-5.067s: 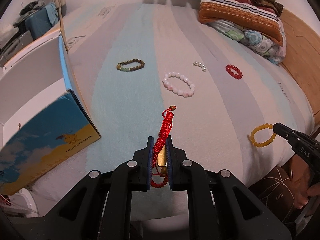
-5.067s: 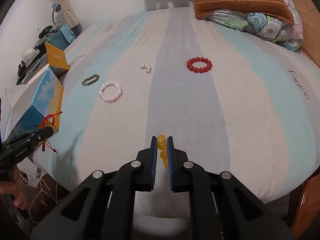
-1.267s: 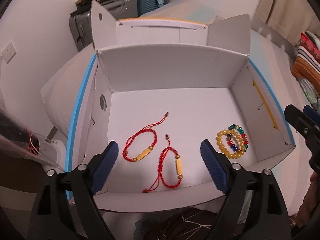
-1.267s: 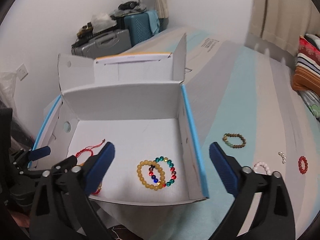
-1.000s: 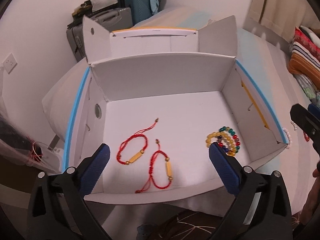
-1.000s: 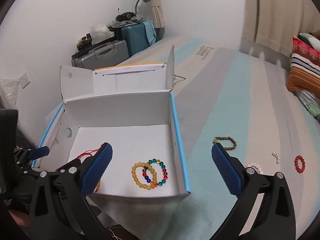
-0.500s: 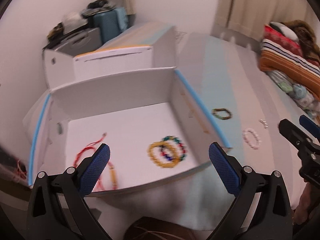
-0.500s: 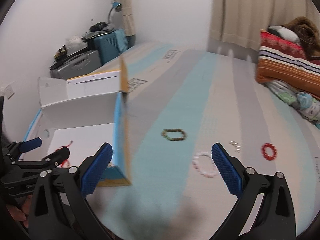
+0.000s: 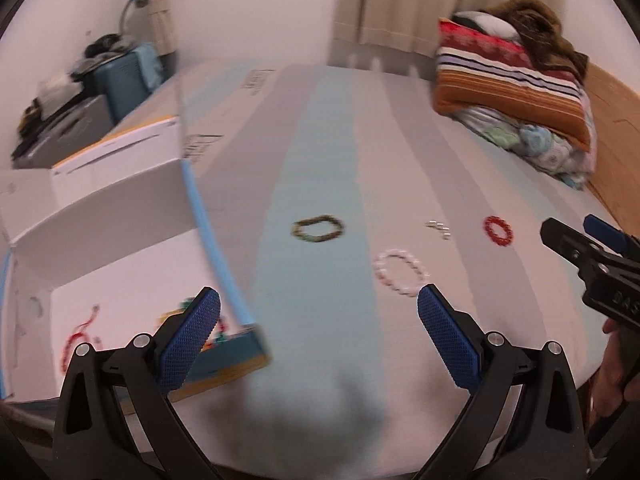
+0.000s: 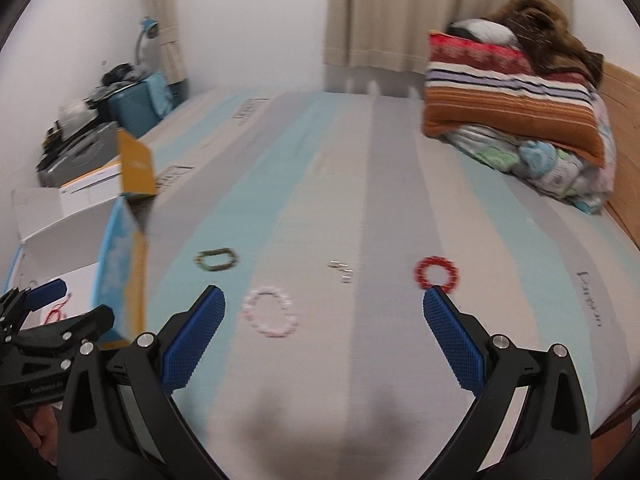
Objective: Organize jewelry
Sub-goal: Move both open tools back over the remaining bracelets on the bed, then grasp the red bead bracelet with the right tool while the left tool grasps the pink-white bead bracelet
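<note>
- now both sets of tongs hover above the near edge of the striped bed (image 9: 320,160), and both views are blurred.
- left tongs (image 9: 318,334): spread wide, nothing between the blue pads.
- right tongs (image 10: 324,332): also spread wide and empty.
- landmark: the open cardboard box (image 9: 120,216), white inside with a blue rim, sits at the left edge of the bed.
- inside the box, a red cord bracelet (image 9: 78,334) lies on the white floor near the left wall; a smear of coloured beads (image 9: 218,330) shows at the near right corner, partly hidden behind a left-tong pad, too blurred to tell apart.
- just right of the box, on the light-blue stripe, lies a dark brown-green bead bracelet (image 9: 318,229).
- further right of the box and nearer the camera lies a pale pink bead bracelet (image 9: 400,272).
- beyond the pink one, well right of the box, sits a small cluster of white beads (image 9: 439,229).
- furthest right of the box is a red bead bracelet (image 9: 498,231), near the tip of the right tongs as the left view shows it.
- far across the bed from the box, a stack of folded striped blankets (image 10: 516,92) rests at the right.
- behind the box, off the bed, stand suitcases (image 10: 132,100) with clutter on top.
</note>
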### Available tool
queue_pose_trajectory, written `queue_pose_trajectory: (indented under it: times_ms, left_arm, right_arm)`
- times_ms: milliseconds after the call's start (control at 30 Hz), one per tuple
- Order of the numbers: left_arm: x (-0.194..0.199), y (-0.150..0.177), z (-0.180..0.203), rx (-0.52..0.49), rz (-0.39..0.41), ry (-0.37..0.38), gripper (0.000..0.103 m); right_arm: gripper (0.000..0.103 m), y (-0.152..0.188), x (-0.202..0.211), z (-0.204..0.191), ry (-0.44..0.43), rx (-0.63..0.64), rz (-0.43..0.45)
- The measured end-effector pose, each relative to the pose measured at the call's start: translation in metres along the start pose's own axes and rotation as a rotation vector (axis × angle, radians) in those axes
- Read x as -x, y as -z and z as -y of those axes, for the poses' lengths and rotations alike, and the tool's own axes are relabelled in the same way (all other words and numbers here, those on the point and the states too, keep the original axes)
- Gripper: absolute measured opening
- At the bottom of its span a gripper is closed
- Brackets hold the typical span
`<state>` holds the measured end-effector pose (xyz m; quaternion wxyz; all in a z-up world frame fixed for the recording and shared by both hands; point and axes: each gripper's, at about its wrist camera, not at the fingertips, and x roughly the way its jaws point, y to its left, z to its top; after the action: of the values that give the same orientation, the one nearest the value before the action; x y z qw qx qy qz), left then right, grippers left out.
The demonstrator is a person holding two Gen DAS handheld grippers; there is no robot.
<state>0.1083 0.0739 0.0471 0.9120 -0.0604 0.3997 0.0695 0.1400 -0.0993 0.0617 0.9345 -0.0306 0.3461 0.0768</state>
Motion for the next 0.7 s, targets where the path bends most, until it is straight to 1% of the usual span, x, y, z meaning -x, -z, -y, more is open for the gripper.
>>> queue_pose_trajectory:
  times_ms: [167,233,367,433,600,667,700]
  left_arm:
    - [-0.023,-0.002,0.028,-0.032,-0.013,0.034,0.097]
    - [-0.035,-0.003,0.039,-0.044,-0.020,0.037,0.097]
    - [-0.063,-0.001,0.057,-0.039,-0.026,0.062,0.097]
    - [-0.081,0.000,0.067,-0.033,-0.043,0.078,0.097]
    - [-0.123,0.002,0.082,-0.053,-0.077,0.070,0.097]
    - [-0.139,0.002,0.084,-0.043,-0.083,0.071,0.097]
    - [-0.146,0.002,0.085,-0.040,-0.083,0.061,0.097]
  right_arm:
    - [0.096,0.000,-0.024,0.035,0.051,-0.029,-0.031]
    - [0.096,0.000,-0.035,0.045,0.070,-0.037,-0.045]
    - [0.096,0.004,-0.068,0.065,0.092,-0.062,-0.087]
    - [0.096,0.008,-0.087,0.074,0.105,-0.081,-0.103]
    - [0.096,0.012,-0.129,0.089,0.127,-0.115,-0.126]
    - [0.096,0.013,-0.145,0.094,0.135,-0.115,-0.136]
    - [0.096,0.014,-0.156,0.097,0.139,-0.117,-0.143]
